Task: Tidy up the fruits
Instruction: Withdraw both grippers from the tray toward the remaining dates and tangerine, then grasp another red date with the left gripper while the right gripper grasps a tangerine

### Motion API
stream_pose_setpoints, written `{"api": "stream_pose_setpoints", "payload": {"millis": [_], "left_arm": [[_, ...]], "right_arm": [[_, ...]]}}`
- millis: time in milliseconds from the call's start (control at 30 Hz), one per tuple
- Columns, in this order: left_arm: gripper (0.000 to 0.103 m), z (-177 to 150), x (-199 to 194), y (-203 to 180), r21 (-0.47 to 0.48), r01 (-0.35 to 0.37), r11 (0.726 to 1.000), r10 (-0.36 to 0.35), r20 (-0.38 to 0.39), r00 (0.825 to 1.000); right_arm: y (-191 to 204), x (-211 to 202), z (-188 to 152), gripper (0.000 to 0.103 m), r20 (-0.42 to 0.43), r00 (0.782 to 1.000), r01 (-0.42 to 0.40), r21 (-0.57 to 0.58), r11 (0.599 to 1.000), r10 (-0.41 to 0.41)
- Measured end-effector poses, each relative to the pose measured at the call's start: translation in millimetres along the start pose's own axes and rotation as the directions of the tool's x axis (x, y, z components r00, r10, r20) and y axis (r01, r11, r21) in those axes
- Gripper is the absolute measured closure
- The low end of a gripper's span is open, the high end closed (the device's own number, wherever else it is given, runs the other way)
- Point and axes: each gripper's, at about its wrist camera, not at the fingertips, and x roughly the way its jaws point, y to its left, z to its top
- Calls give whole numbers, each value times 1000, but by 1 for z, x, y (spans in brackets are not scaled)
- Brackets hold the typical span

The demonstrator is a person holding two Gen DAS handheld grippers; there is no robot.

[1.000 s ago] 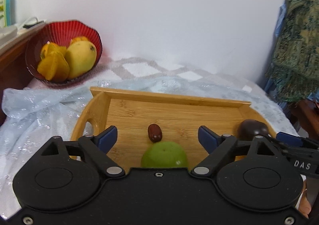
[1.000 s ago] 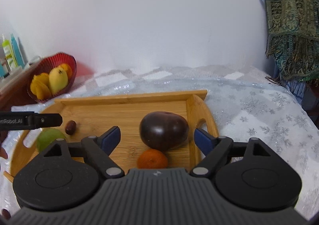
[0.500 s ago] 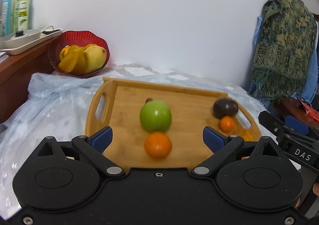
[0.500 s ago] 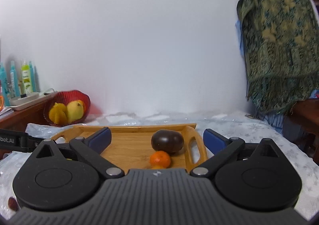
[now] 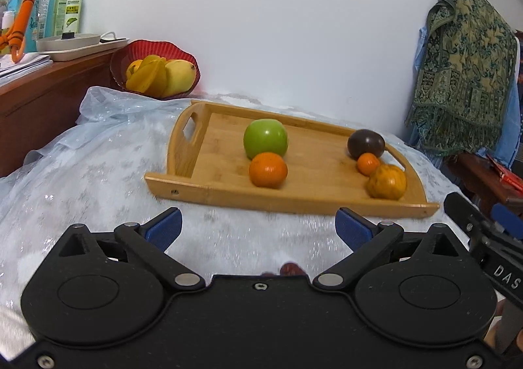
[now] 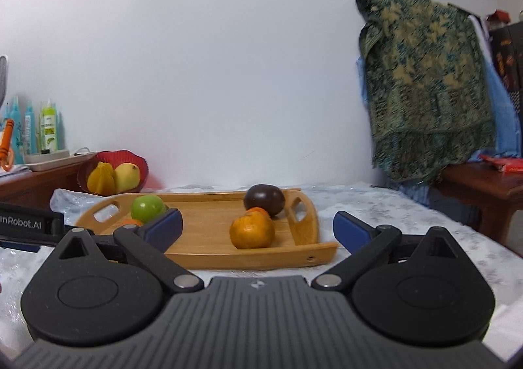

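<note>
White wall (image 6: 196, 58), bamboo tray (image 5: 228, 195), "DAS" on right hand-held gripper (image 5: 483, 225)

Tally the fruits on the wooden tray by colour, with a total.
Green: 1, the green fruit
Dark purple: 1, the dark fruit
Orange: 3, the orange, the small orange and the yellowish orange
Total: 5 on the wooden tray

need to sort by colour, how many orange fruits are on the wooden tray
3: one in front of the green apple at, a small one by the dark fruit, a rougher one nearest the right handle. Others may be hidden.
</note>
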Motion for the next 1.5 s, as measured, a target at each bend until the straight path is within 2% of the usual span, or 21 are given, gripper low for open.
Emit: {"api": "stream_pose_setpoints", "payload": {"millis": [200, 433, 567, 800, 867, 933, 1233, 1500], "left_arm": [[2, -13, -8, -8, 47, 3, 999, -3, 10, 1000], [2, -33, -10, -22, 153, -11, 988, 9, 12, 1000], [5, -40, -9, -24, 158, -4, 987, 5, -1, 1000], [17, -43, -7, -21, 152, 9, 988, -6, -22, 1000], [23, -44, -6, -21, 158, 8, 987, -4, -25, 1000], [33, -44, -4, -21, 164, 3, 986, 3, -34, 999], [56, -50, 4, -19, 169, 2, 986, 10, -73, 997], [64, -51, 7, -21, 183, 2, 983, 12, -74, 997]], "right_arm": [[2, -17, -14, 0, -20, 998, 62, -1, 998, -62], [5, -18, -28, 0, -73, 990, 119, -21, 993, -120], [3, -16, -35, 0, -109, 986, 131, 5, 991, -130], [2, -12, -41, 1, -166, 979, 126, 31, 992, -120], [1, -9, -43, 6, -191, 975, 126, 34, 991, -118], [3, -8, -46, 8, -194, 971, 147, 22, 989, -140], [4, -4, -49, 11, -202, 963, 181, -4, 984, -178], [0, 2, -51, 13, -233, 949, 219, 9, 976, -211]]}}
